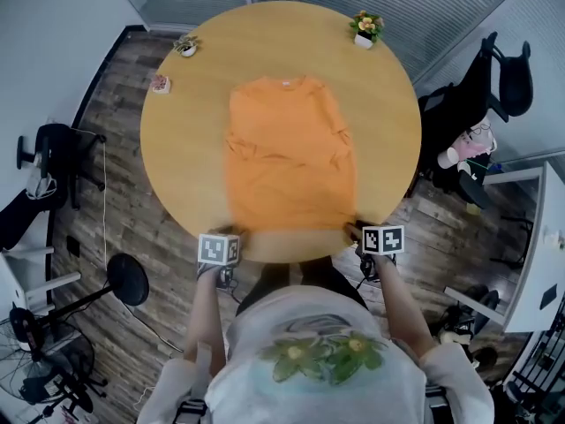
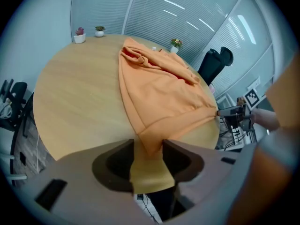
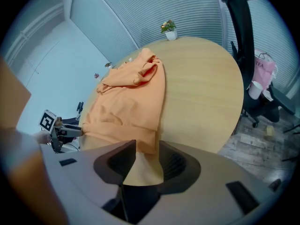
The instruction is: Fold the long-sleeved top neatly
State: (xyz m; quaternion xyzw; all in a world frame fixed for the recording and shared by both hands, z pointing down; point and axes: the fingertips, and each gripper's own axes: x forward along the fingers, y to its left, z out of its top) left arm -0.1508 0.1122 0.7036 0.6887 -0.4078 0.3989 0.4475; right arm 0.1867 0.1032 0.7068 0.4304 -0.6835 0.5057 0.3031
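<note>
At the near edge of the round table, my left gripper stands with its jaws parted, and the left hem corner of the orange top lies loose between them rather than pinched. The top is spread flat across the middle of the table, collar away from me and sleeves apparently folded in. Its hem lies along the near edge, I judge so that both corners can be taken up together for the next fold. My right gripper mirrors the left at the right hem corner, jaws likewise apart and the cloth between them ungripped.
</note>
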